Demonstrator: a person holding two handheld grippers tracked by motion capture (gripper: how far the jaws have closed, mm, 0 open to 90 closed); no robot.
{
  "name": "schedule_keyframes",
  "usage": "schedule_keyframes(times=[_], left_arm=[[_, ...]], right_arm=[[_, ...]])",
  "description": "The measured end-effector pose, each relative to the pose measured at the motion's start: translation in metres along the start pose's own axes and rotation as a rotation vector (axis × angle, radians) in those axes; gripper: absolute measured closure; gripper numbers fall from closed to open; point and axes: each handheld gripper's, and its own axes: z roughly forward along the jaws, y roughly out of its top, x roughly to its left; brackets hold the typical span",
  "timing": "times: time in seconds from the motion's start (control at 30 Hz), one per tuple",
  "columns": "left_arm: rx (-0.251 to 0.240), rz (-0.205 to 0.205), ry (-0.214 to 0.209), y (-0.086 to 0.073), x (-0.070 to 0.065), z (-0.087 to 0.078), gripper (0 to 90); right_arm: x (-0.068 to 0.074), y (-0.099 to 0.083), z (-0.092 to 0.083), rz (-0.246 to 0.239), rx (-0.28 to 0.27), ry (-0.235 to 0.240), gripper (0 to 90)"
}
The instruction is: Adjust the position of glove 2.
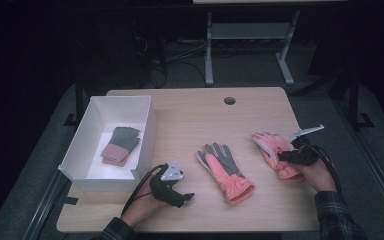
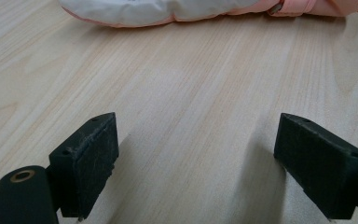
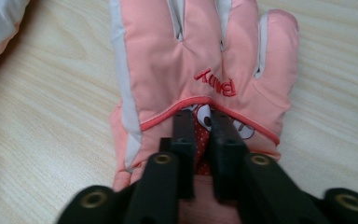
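The right gripper (image 3: pixel 199 140) is pinching a fold of fabric on the back of the padded pink winter glove with white finger seams and red embroidered lettering (image 3: pixel 196 60); its two black jaws are standing almost together, with only a sliver of red dotted patch showing between them, so it is gripping the glove rather than resting on it. In the high view that glove (image 1: pixel 275 152) is lying at about four o'clock on the pale wooden table (image 1: pixel 190 115), near the right edge, its long axis running from the fingertips at eleven o'clock back to the cuff at five o'clock, straight under the right gripper (image 1: pixel 291 156). The grip is sitting mid-back, near the knuckles, so a lift would probably leave cuff and fingers drooping either side.

The left gripper (image 1: pixel 180 192) is lying low at seven o'clock, jaws wide apart over bare wood and holding nothing. The second pink glove with grey palm and fingers (image 1: pixel 224 170) is lying between the two hands, closer to the left one. The white open cardboard box (image 1: pixel 147 112) at nine o'clock is already holding a folded grey-and-pink pair of knitted gloves (image 1: pixel 121 145).
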Motion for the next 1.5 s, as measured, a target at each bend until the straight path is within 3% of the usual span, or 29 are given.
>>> schedule_keyframes(times=[0.1, 0.37, 0.67, 0.9, 1.5], left_arm=[[-0.004, -0.001, 0.001, 0.0, 0.0, 0.0, 12.9], [-0.006, -0.001, 0.001, 0.0, 0.0, 0.001, 12.9], [-0.004, 0.004, 0.0, 0.0, 0.0, 0.001, 12.8], [-0.003, 0.005, -0.001, 0.0, 0.0, 0.001, 12.8], [-0.005, 0.01, 0.0, 0.001, 0.001, 0.001, 12.8]], right_arm=[[0.0, -0.001, -0.002, -0.011, -0.011, 0.0, 87.9], [0.001, 0.0, -0.017, -0.004, -0.052, 0.009, 89.3], [0.013, 0.011, -0.044, 0.012, -0.118, 0.067, 89.3], [0.039, 0.024, -0.054, -0.012, -0.159, 0.121, 89.3], [0.118, 0.056, -0.049, -0.115, -0.142, 0.213, 89.3]])
